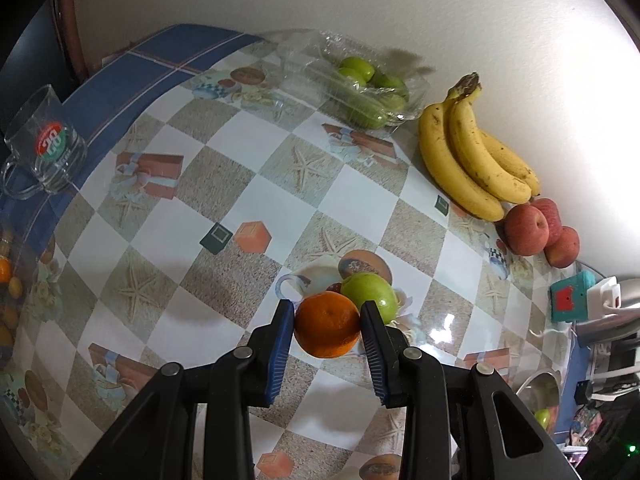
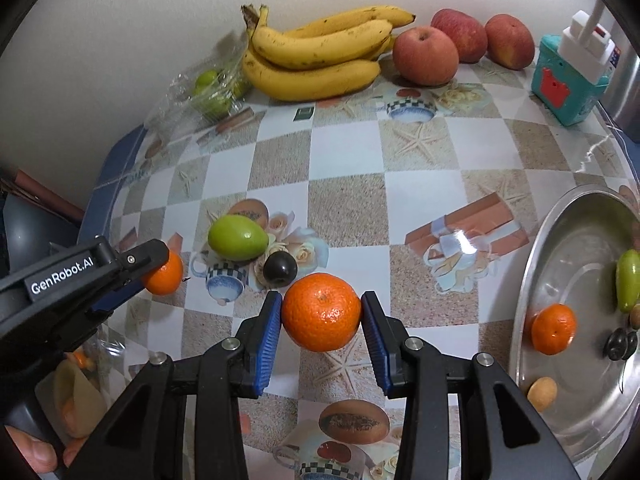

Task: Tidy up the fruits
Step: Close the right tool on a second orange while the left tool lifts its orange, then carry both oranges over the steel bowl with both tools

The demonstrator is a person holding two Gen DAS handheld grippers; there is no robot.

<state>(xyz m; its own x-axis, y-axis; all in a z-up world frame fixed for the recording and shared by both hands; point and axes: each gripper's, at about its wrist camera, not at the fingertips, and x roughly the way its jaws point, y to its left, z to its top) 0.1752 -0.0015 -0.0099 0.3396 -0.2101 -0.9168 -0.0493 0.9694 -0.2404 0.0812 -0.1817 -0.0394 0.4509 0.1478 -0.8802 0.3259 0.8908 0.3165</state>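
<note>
My left gripper is shut on an orange, held just above the checked tablecloth. A green fruit lies right behind it. In the right wrist view my right gripper is shut on a second orange, its blue pads pressing both sides. To its left, a black finger of the left gripper shows with the first orange. The green fruit and a dark plum lie on the cloth between the two grippers.
A steel bowl at the right holds an orange, a green fruit and small dark and brown fruits. Bananas, apples, a bag of green fruits and a teal box line the wall. A glass mug stands far left.
</note>
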